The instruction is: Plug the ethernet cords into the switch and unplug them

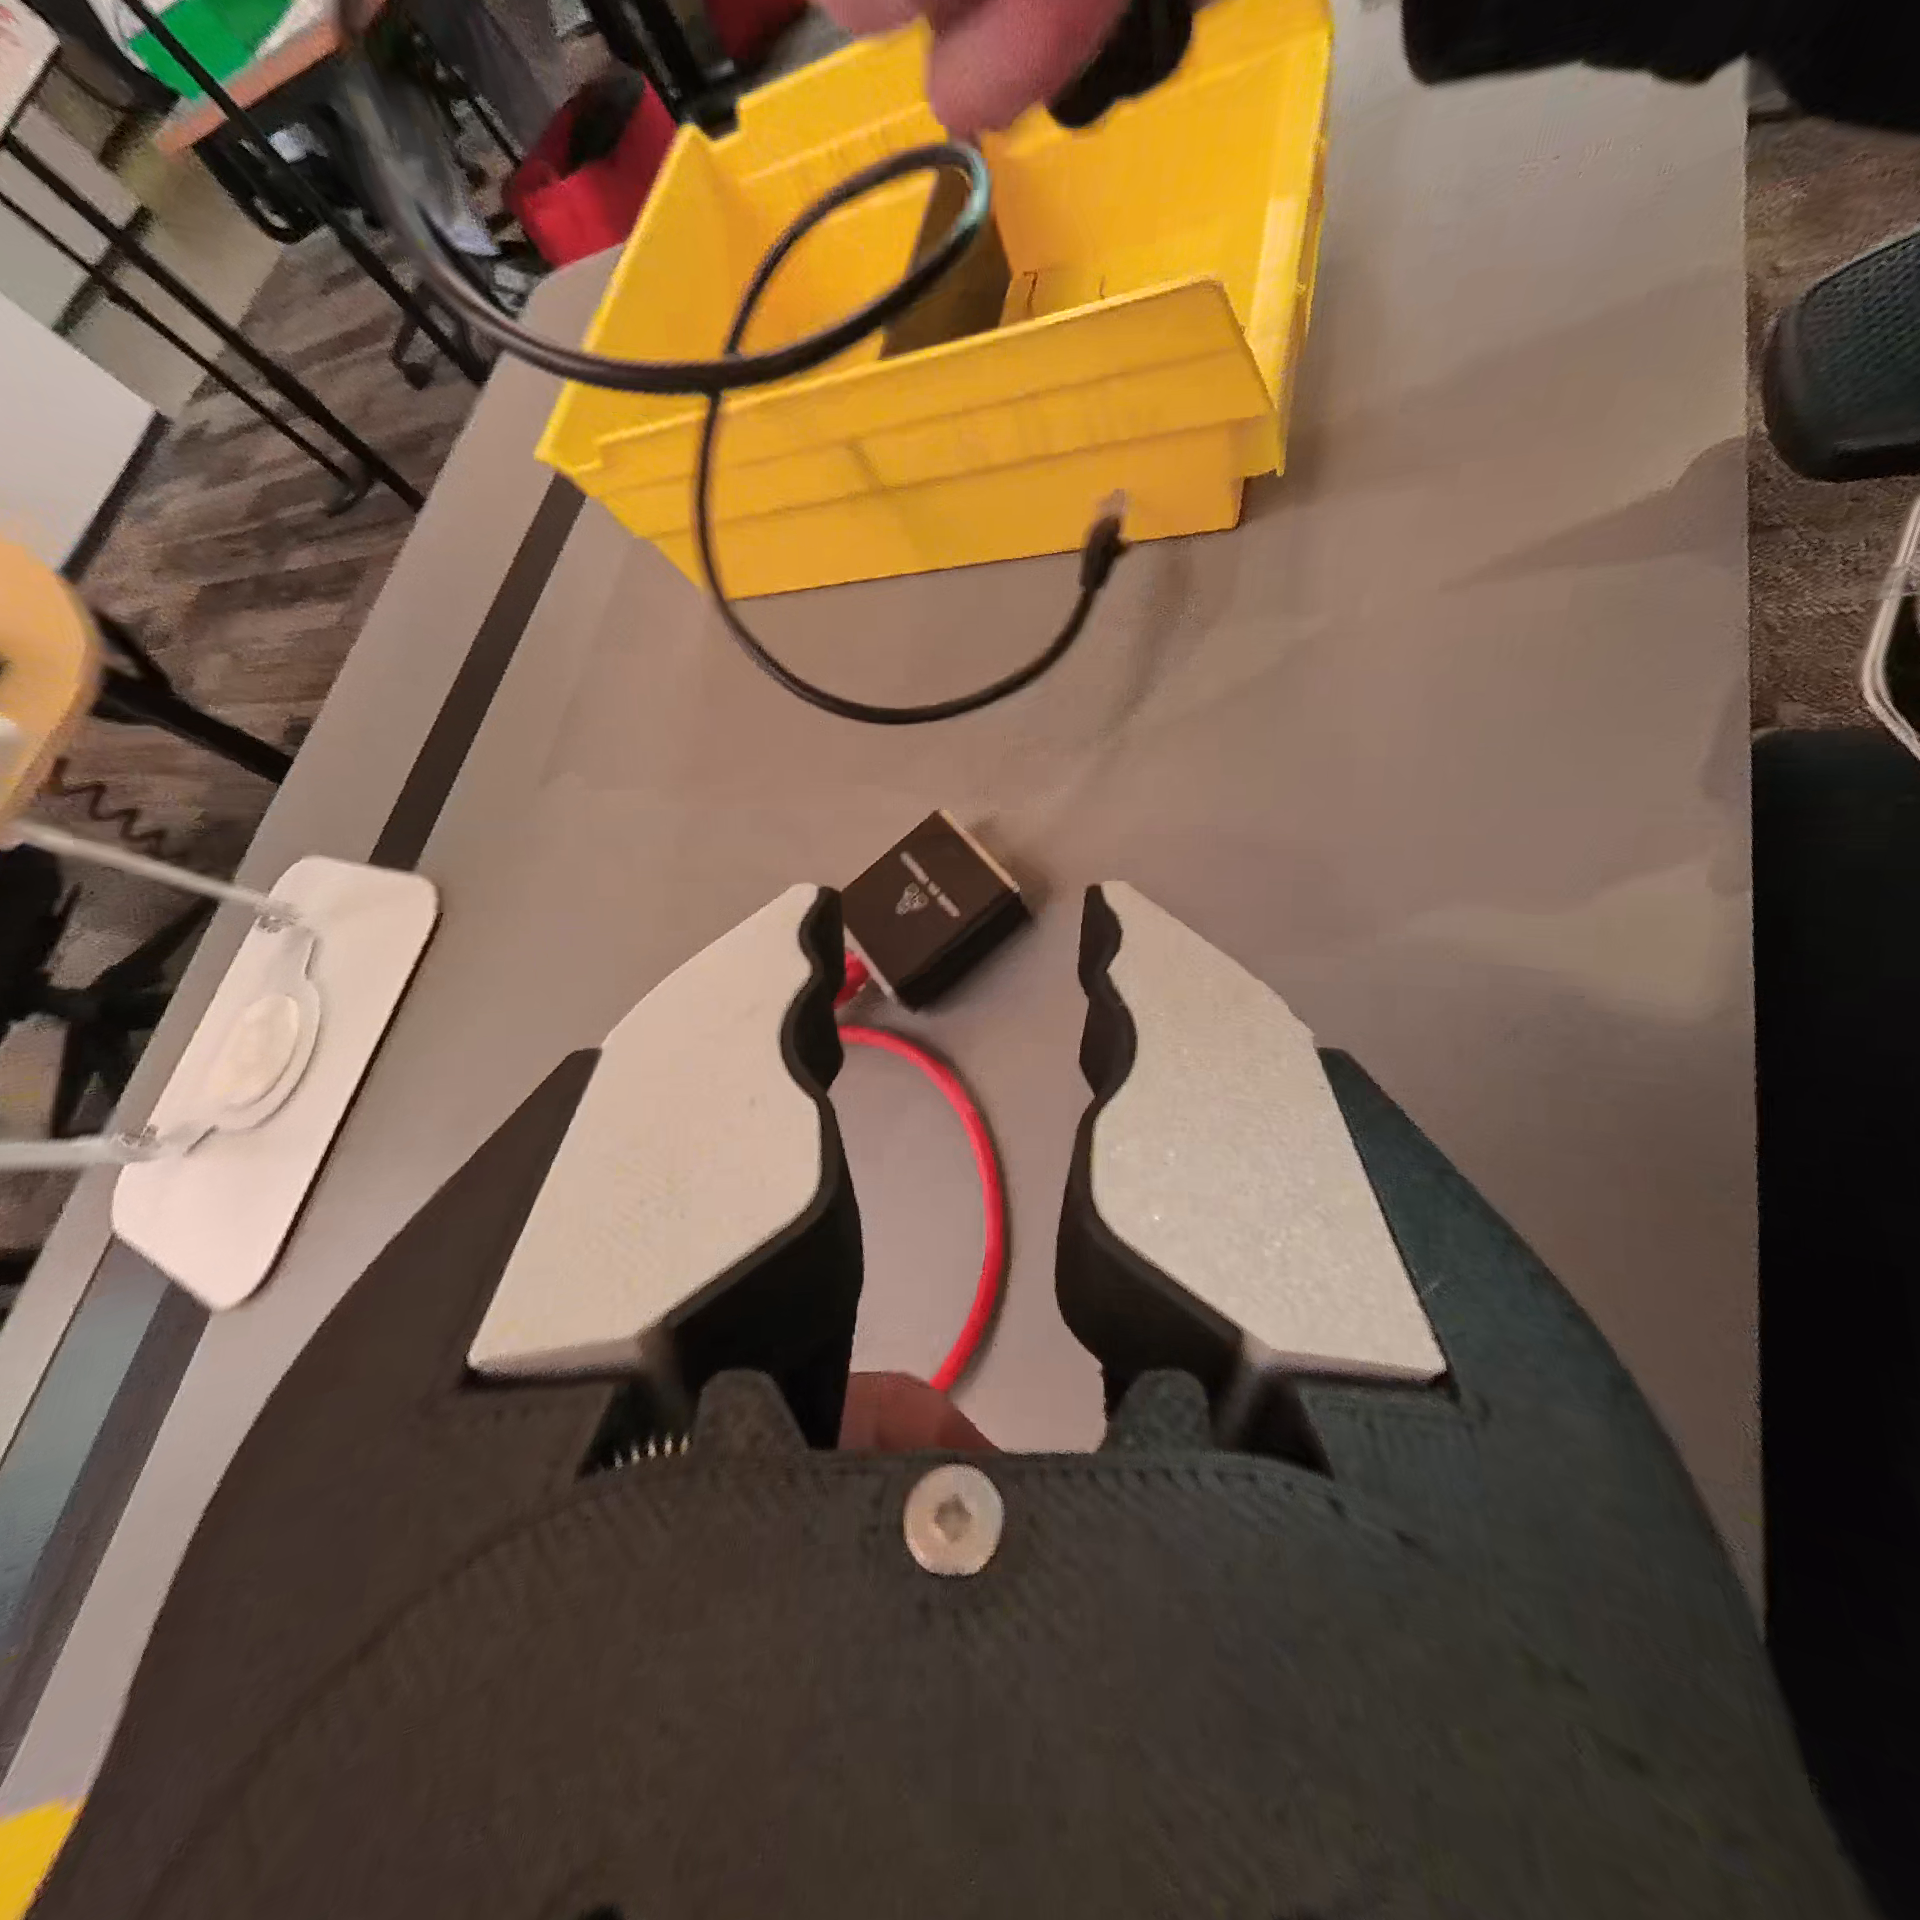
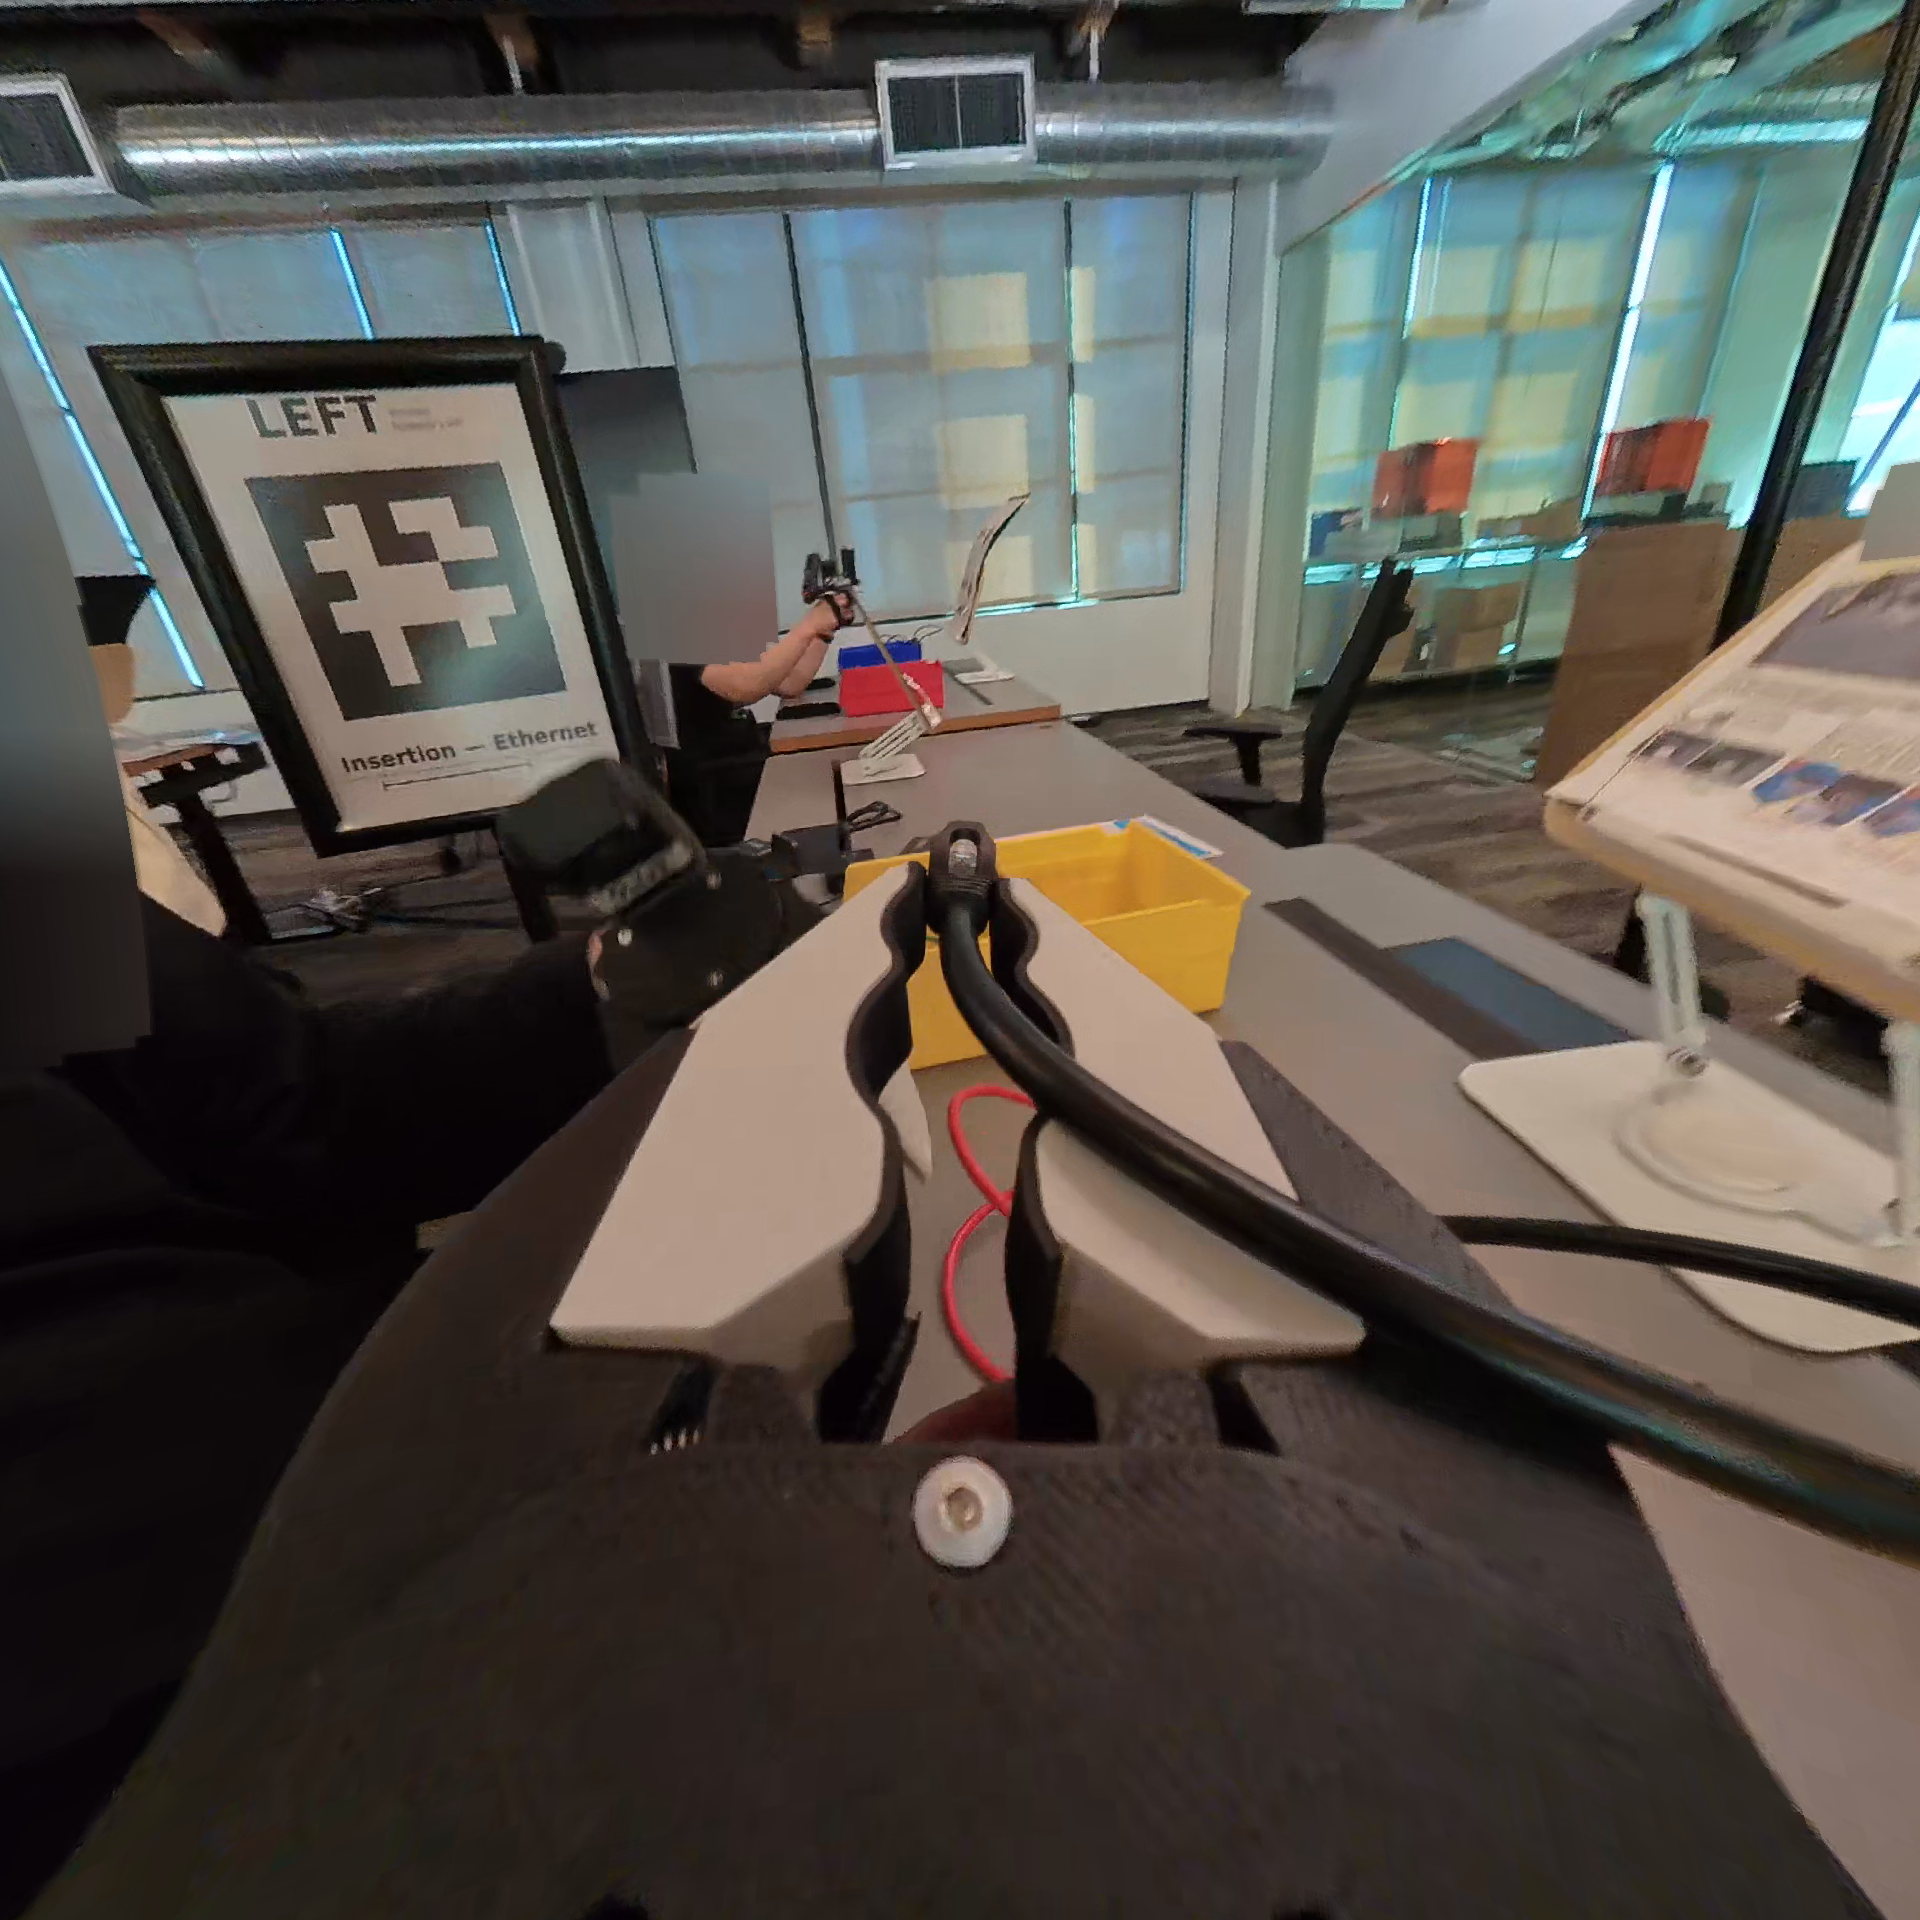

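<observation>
A small black switch (image 1: pixel 928 924) lies on the grey table (image 1: pixel 1351 831) with a red cord (image 1: pixel 977 1143) plugged into its near side. My left gripper (image 1: pixel 956 935) is open just above the table, its fingertips on either side of the switch. A black ethernet cord (image 1: pixel 831 343) hangs in a loop in front of the yellow bin (image 1: pixel 935 468), its free plug (image 1: pixel 1107 535) dangling. My right gripper (image 2: pixel 958 883) is shut on the black cord's other plug (image 2: pixel 961 857), held high above the table. The red cord (image 2: pixel 971 1226) shows below it.
The yellow bin (image 2: pixel 1164 914) stands at the far side of the table. A white stand base (image 1: pixel 275 1081) sits at the left edge; it shows at the right in the right wrist view (image 2: pixel 1621 1164). Office chairs (image 1: pixel 1849 364) stand to the right. Left tips to right tips: about 15 cm. The small black switch (image 1: pixel 928 924) is about 15 cm from my left fingertips and 25 cm from my right.
</observation>
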